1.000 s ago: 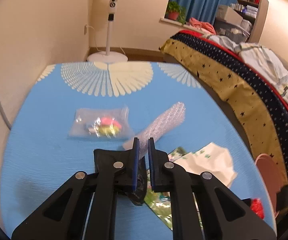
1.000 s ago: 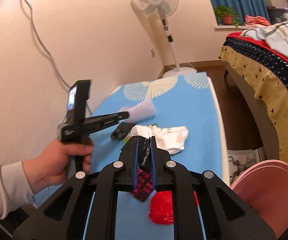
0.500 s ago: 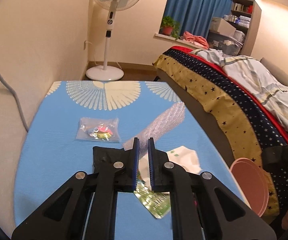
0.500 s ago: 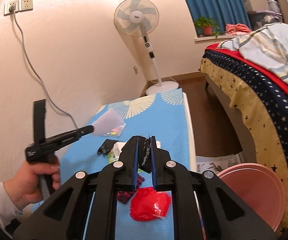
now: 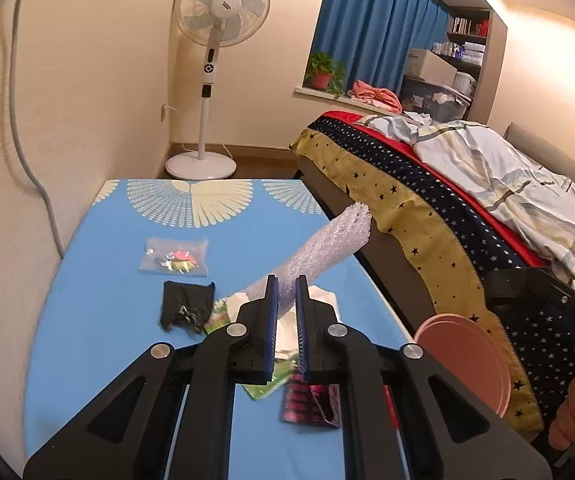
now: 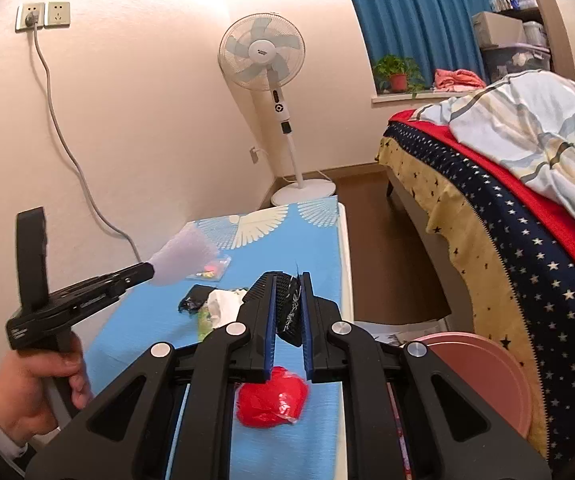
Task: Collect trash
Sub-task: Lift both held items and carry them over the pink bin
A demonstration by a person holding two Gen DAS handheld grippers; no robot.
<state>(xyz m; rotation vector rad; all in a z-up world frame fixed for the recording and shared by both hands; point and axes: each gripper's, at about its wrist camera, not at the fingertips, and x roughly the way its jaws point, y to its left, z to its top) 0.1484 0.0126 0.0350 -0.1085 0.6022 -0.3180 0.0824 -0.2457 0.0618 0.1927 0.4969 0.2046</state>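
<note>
Left claw [image 5: 285, 286] pinches your bubble-wrap roll [image 5: 319, 248] by its near end above the blue table [image 5: 87, 320]; light, springy, so grip firmly. Right claw [image 6: 287, 280] clamps a limp black wrapper [image 6: 289, 308], near the pink bin [image 6: 483, 376] at right.

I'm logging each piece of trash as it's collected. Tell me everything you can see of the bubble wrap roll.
The bubble wrap roll is a clear, bumpy plastic sheet rolled into a loose tube. Its near end is pinched in the left hand-held gripper; the frayed far end points up and away, toward the bed side. It hangs lifted off the blue table, touching nothing else.
</note>
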